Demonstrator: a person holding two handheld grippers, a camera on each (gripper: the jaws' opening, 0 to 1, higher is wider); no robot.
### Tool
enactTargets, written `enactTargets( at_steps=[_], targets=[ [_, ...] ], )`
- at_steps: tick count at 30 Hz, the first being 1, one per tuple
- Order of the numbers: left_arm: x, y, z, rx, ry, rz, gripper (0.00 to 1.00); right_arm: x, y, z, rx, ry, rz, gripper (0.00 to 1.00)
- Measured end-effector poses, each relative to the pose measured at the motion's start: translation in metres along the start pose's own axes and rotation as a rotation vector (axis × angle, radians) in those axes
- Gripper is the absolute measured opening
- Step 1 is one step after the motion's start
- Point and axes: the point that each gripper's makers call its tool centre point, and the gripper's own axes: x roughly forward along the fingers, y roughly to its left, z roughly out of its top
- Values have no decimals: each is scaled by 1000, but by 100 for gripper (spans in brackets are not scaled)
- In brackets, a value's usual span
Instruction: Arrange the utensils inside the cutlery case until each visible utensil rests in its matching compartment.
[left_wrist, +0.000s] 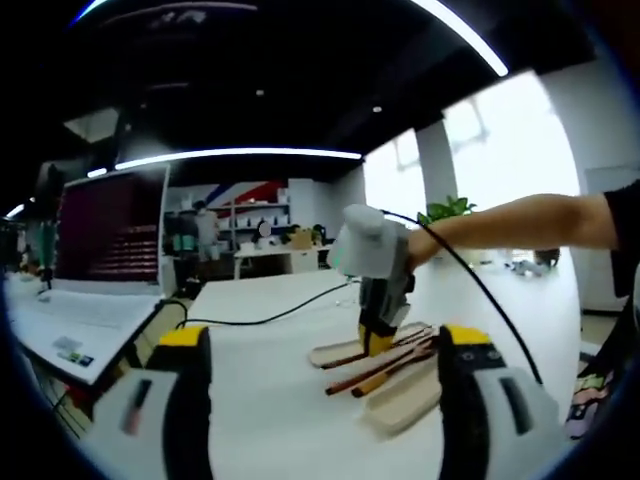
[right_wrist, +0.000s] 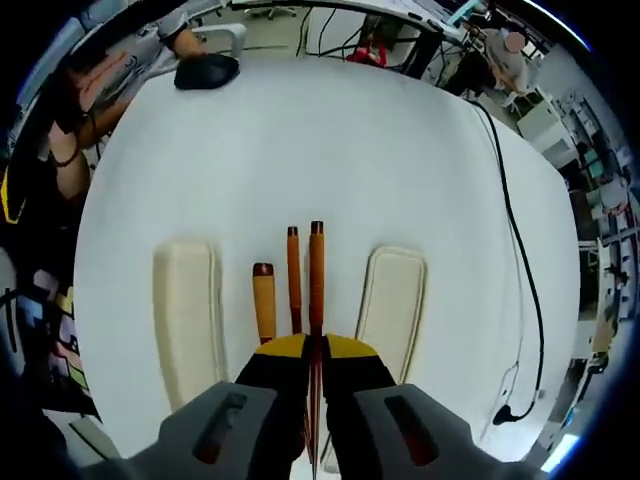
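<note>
Three wooden-handled utensils lie side by side on the white table between two cream case halves, one at the left and one at the right. My right gripper is shut on the rightmost thin utensil, which runs between its yellow tips. Left of it lie a second thin handle and a short thick handle. In the left gripper view the right gripper stands nose-down on the utensils, held by a person's arm. My left gripper is open, back from the case.
A black mouse lies at the table's far end. A black cable runs along the table's right side, and a cable also crosses the table. A laptop stands on a desk to the left. The table edge is close behind the case.
</note>
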Motion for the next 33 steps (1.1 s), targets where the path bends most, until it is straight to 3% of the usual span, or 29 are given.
enactTargets(
  at_steps=[5,6,14,19,24,27,33],
  targets=[
    [-1,0,0,-2,0,-1,100,-13,9,-1,-7,0,-16,2],
    [-1,1,0,-4,0,-1,100,-16,8,-2,38,-2,-52,2],
    [-4,2,0,-12,1,0,97,-31,31,0,32,-17,-26,2],
    [-5,2,2,-9,-5,2,97,-31,35,-11,25,23,-63,2],
    [-10,4,2,-19,-3,-23,97,-32,55,-18,37,21,-23,2],
    [-13,12,7,-31,-28,8,97,-32,61,-19,18,16,-22,2],
    [-13,11,5,-25,-22,12,97,-26,86,-17,19,4,-2,3]
  ],
)
